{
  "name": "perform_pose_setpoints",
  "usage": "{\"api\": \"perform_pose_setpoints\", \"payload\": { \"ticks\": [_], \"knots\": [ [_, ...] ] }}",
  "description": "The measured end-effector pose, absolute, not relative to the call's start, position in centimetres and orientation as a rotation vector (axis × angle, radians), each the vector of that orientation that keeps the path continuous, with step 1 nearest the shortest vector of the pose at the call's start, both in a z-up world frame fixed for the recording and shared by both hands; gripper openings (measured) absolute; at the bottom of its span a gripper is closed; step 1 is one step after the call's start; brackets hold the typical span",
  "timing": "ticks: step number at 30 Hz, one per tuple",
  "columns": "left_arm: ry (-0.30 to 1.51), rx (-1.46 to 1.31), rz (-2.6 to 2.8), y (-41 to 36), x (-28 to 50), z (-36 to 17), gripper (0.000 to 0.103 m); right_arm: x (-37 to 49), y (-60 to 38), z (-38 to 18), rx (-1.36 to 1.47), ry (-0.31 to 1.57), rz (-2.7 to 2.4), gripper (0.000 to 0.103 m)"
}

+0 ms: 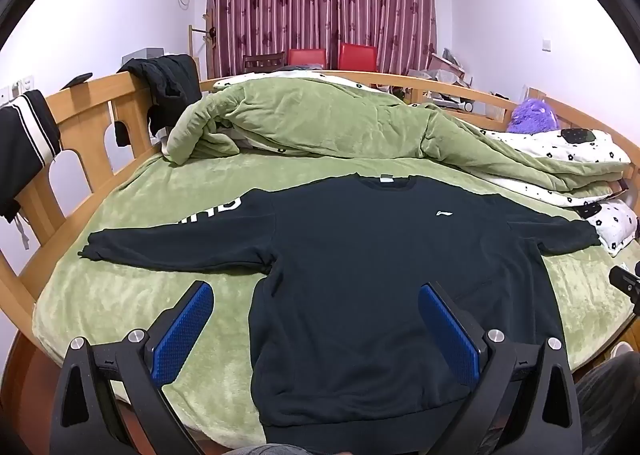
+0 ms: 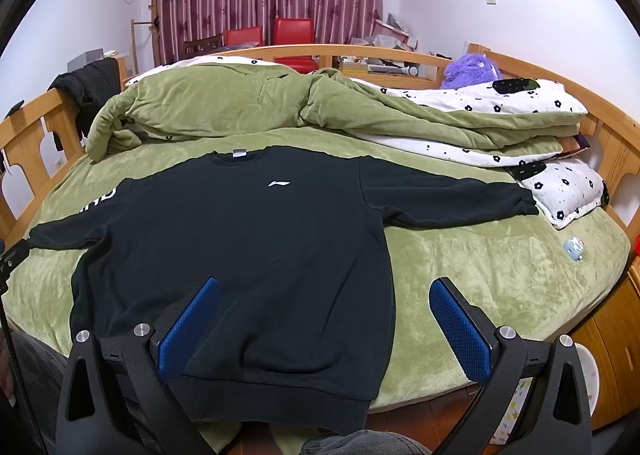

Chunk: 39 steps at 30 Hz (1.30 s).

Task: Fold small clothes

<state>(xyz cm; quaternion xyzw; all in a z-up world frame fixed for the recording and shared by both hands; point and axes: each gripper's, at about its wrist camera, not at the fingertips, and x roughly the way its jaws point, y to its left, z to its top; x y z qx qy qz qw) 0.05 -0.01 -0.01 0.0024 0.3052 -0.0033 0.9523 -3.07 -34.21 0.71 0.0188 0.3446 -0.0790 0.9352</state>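
A black long-sleeved sweatshirt (image 1: 360, 255) (image 2: 240, 235) with a small white logo lies flat and face up on the green bed cover, both sleeves spread out to the sides, hem nearest me. My left gripper (image 1: 316, 291) hovers open above the hem's left corner, its blue pads (image 1: 180, 335) wide apart with nothing between them. Above the hem's right corner my right gripper (image 2: 324, 287) stands open too, holding nothing. A black part of the other gripper shows at the edge of each view.
A crumpled green quilt (image 1: 320, 123) (image 2: 240, 103) lies behind the sweatshirt, with a white flowered pillow (image 2: 568, 187) and a small pale blue case (image 2: 573, 247) to the right. A wooden bed rail (image 1: 80, 123) carries hung dark clothes. A purple plush (image 2: 472, 67) sits far right.
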Motion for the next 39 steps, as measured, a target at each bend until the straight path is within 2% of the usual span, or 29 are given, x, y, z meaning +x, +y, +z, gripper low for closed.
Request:
{"api": "perform_pose_setpoints", "payload": {
  "ticks": [39],
  "knots": [
    [0.605, 0.009, -0.009, -0.23, -0.10, 0.02, 0.103, -3.29, -34.08, 0.74, 0.037, 0.705, -0.160, 0.103]
  ]
}}
